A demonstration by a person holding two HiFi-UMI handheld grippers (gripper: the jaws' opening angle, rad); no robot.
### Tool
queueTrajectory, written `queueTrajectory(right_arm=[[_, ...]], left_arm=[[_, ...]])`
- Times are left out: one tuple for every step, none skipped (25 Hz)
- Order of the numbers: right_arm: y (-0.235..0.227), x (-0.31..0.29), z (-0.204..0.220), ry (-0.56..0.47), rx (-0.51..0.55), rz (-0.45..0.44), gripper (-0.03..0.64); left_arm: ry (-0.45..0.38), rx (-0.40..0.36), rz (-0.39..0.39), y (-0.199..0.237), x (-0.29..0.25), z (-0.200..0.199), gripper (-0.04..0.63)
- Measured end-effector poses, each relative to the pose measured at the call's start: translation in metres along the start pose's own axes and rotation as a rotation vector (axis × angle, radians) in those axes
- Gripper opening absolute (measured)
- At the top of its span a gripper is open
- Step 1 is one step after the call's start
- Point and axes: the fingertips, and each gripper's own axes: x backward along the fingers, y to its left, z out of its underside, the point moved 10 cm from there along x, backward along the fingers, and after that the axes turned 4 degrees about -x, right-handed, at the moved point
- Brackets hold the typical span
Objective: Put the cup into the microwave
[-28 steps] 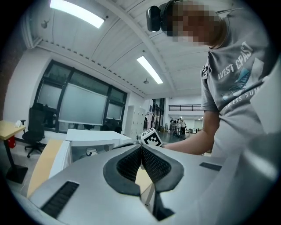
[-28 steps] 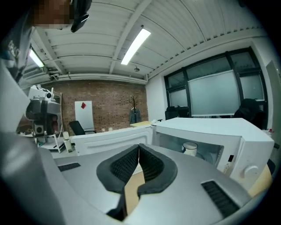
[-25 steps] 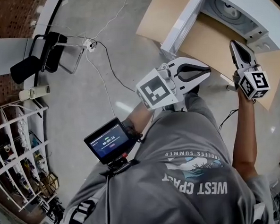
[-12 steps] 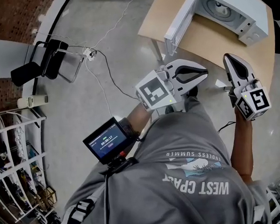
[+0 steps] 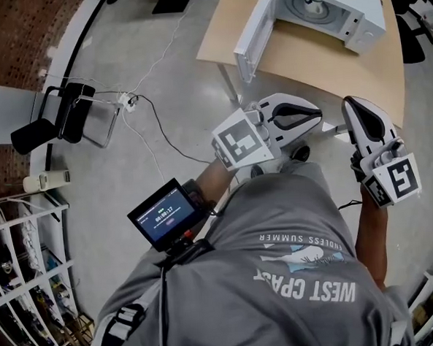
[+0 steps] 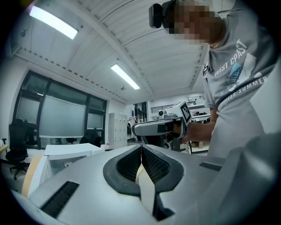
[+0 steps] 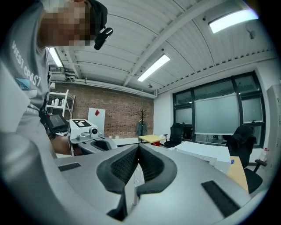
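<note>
The white microwave [image 5: 323, 5] stands on the wooden table [image 5: 327, 63] at the top of the head view, its door [image 5: 255, 31] swung open to the left. A round pale thing sits in its cavity; I cannot tell whether it is the cup. My left gripper [image 5: 320, 115] is shut and holds nothing, short of the table's near edge. My right gripper [image 5: 353, 103] is also shut and empty, beside the left one. In the left gripper view the pads [image 6: 151, 165] meet at the tip; in the right gripper view the pads [image 7: 125, 166] do the same.
Cables [image 5: 154, 114] run across the grey floor to a power strip. A black chair [image 5: 52, 120] lies at the left, with a white wire rack [image 5: 24, 253] below it. A small screen [image 5: 164, 212] is strapped on the person's left forearm.
Both grippers have drawn back from the microwave toward the person. The right one has left the table edge. The table and microwave now sit farther up in the head view.
</note>
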Motion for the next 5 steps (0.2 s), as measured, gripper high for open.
queueTrajectory(right_arm=[[-0.001, -0.01, -0.007, 0.0, 0.001, 0.005, 0.018], [-0.003, -0.02, -0.011, 0.001, 0.0, 0.008, 0.018], [-0.006, -0.027, -0.013, 0.004, -0.002, 0.011, 0.018], [-0.01, -0.032, -0.015, 0.007, -0.003, 0.014, 0.018], [-0.013, -0.036, -0.016, 0.01, -0.004, 0.016, 0.018]], left_arm=[[-0.001, 0.002, 0.003, 0.012, 0.004, -0.001, 0.023], [-0.001, 0.004, 0.006, 0.025, 0.008, 0.0, 0.023], [-0.002, 0.007, 0.008, 0.035, 0.009, 0.001, 0.023], [-0.003, 0.01, 0.011, 0.043, 0.008, 0.003, 0.023], [-0.004, 0.012, 0.014, 0.049, 0.006, 0.004, 0.023]])
